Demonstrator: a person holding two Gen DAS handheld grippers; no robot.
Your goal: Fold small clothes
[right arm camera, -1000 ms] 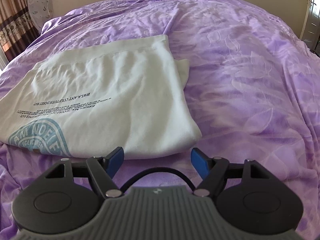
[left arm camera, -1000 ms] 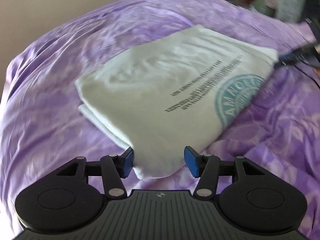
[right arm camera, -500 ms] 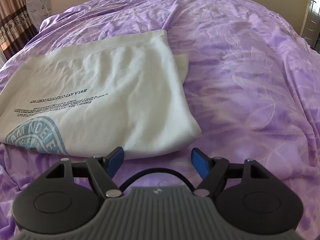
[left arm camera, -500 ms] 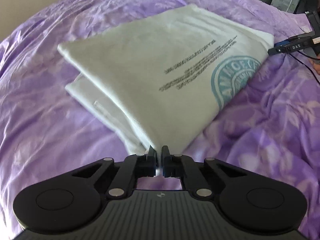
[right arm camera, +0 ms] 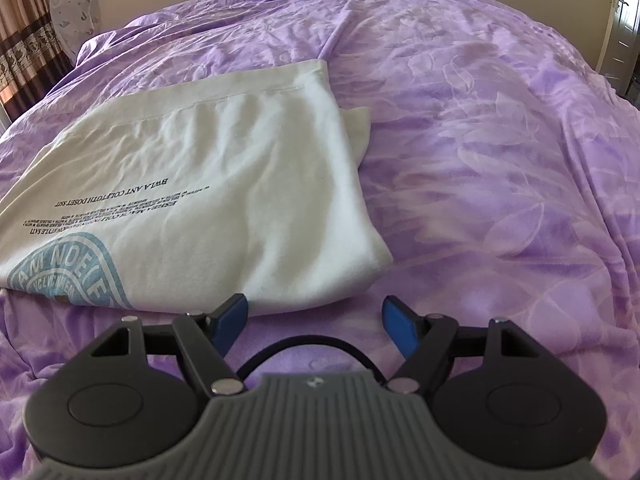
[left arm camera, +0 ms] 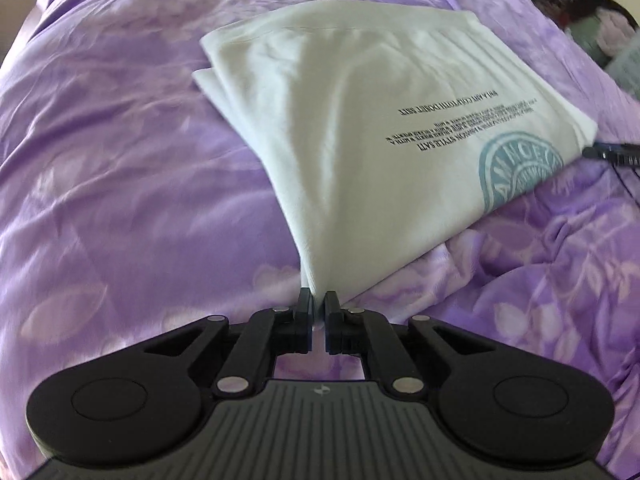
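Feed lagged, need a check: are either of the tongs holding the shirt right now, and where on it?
Left tongs are shut on the near corner of the folded white T-shirt. Right tongs are open, holding nothing, just short of its edge.

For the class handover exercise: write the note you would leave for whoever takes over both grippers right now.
Left gripper: shut on the near corner of the white T-shirt, pulling it taut.
Right gripper: open, holding nothing, just short of the shirt's near edge.
T-shirt lies on the purple bedspread, already folded into a layered rectangle, print up.
Left: right gripper to take its corner, then make the next fold.
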